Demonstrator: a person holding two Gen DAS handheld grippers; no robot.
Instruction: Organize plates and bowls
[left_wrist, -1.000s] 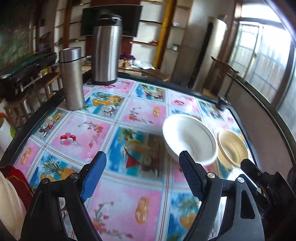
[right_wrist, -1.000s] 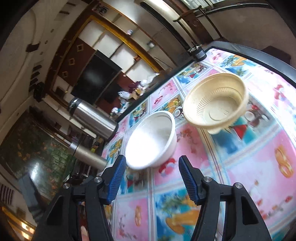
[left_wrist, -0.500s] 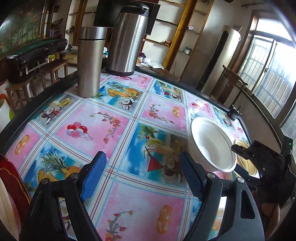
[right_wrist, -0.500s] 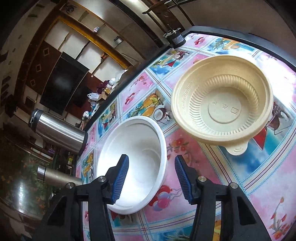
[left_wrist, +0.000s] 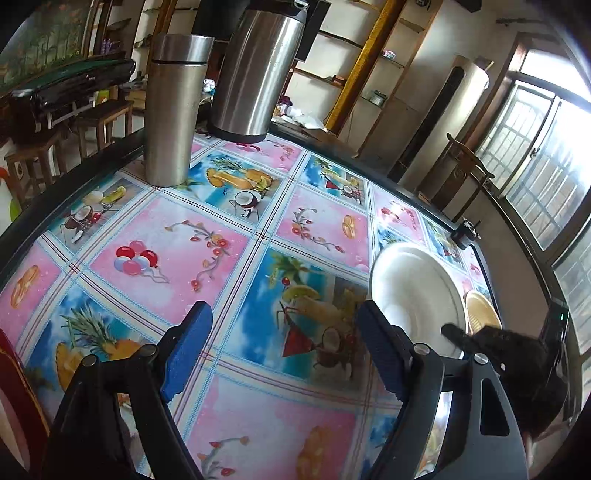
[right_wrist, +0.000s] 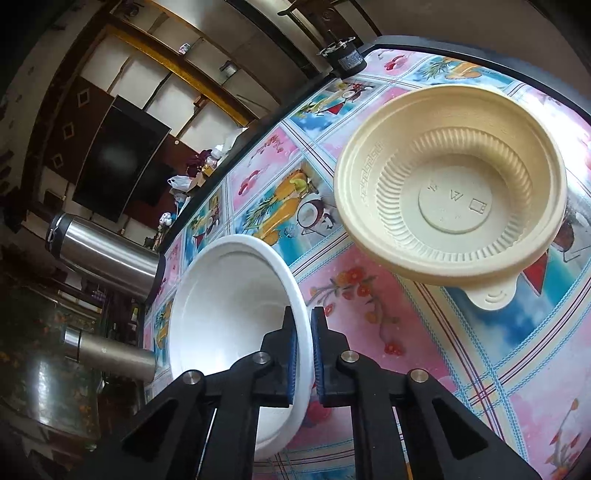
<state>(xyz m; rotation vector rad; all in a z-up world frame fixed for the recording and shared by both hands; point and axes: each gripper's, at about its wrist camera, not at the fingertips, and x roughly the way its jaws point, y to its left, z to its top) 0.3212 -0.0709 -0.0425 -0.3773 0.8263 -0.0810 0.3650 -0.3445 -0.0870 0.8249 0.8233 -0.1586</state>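
White bowl (right_wrist: 229, 317): plain, smooth, deep, glossy inside; sits on the table (right_wrist: 480, 350), tan bowl (right_wrist: 450, 206) just beside it. Right gripper (right_wrist: 302, 332) clenched on its near rim, one finger inside, one outside, likely so it can be lifted and nested with the tan one. Tan bowl: ribbed wall, flat embossed base, small tab at the rim, empty. Left gripper (left_wrist: 284, 350): released, holding nothing, beside the white bowl, apparently kept free for a later pick. Two steel flasks (left_wrist: 173, 110) stand well beyond the white bowl, at the table's far edge.
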